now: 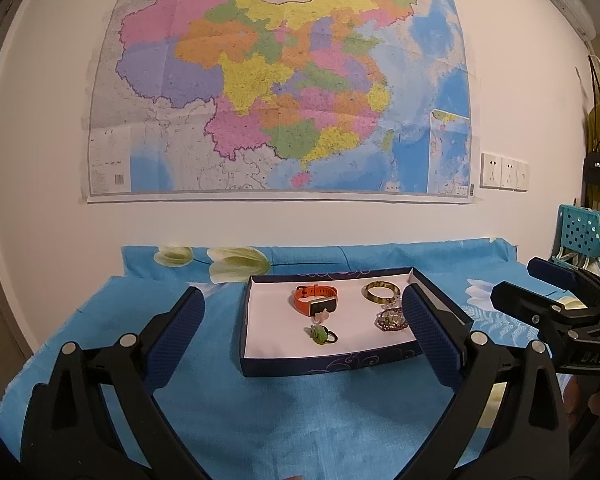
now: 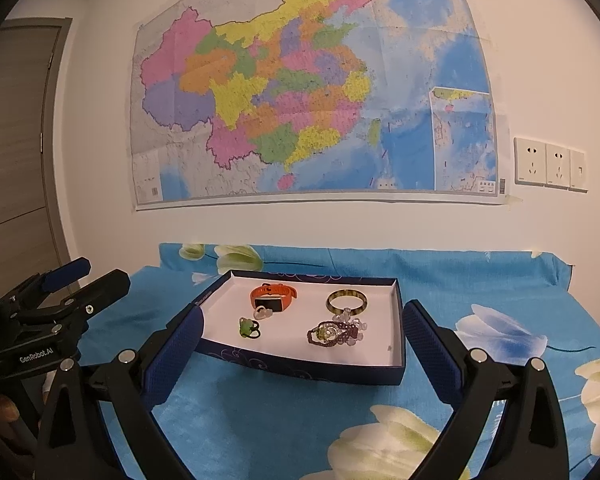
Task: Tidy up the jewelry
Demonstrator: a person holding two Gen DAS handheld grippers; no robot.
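Note:
A dark blue box lid with a white inside (image 1: 260, 344) (image 2: 396, 344) lies on the blue floral cloth. In it are an orange smart band (image 1: 314, 298) (image 2: 274, 296), a brown-green bangle (image 1: 381, 291) (image 2: 347, 300), a green hair tie (image 1: 322, 335) (image 2: 247, 327), a small clear charm (image 2: 262, 313) and a purple beaded bracelet (image 1: 388, 319) (image 2: 334, 333). My left gripper (image 1: 300, 312) is open and empty, in front of the box. My right gripper (image 2: 302, 328) is open and empty, also in front of the box. Each gripper shows at the edge of the other's view (image 1: 556, 300) (image 2: 68, 288).
A large map (image 1: 280, 80) hangs on the white wall behind the table, with wall sockets (image 2: 550, 164) to its right. A teal basket (image 1: 584, 232) stands at the far right. A door (image 2: 16, 140) is at the left.

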